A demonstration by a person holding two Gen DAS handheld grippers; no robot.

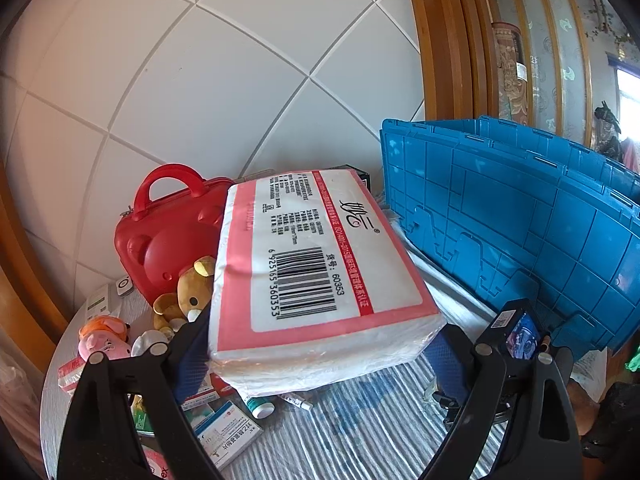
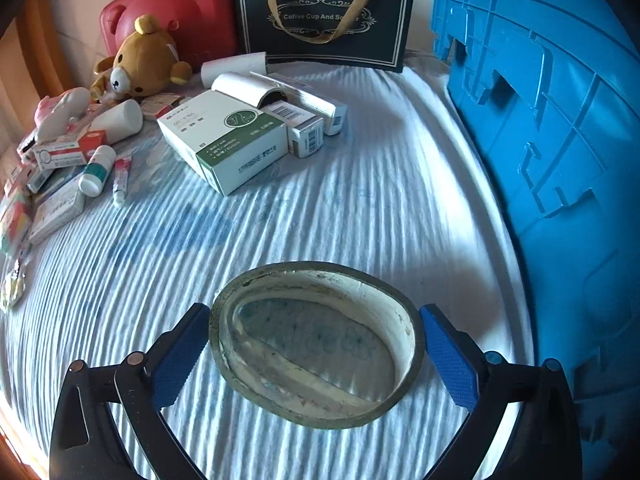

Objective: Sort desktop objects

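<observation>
My left gripper [image 1: 320,356] is shut on a white and pink tissue pack [image 1: 316,268] with a barcode and holds it above the table, tilted up. The pack hides much of the table behind it. My right gripper [image 2: 316,344] is shut on a roll of clear tape [image 2: 316,344], squeezed oval, just above the striped cloth [image 2: 360,200]. The blue plastic crate [image 1: 520,216] stands to the right in both views [image 2: 560,140].
A red bear-shaped case [image 2: 176,4], a brown plush bear [image 2: 144,60], a pink plush [image 1: 106,340], a black paper bag [image 2: 324,20], and several medicine boxes [image 2: 228,140], bottles and tubes lie at the back and left. A tiled wall rises behind.
</observation>
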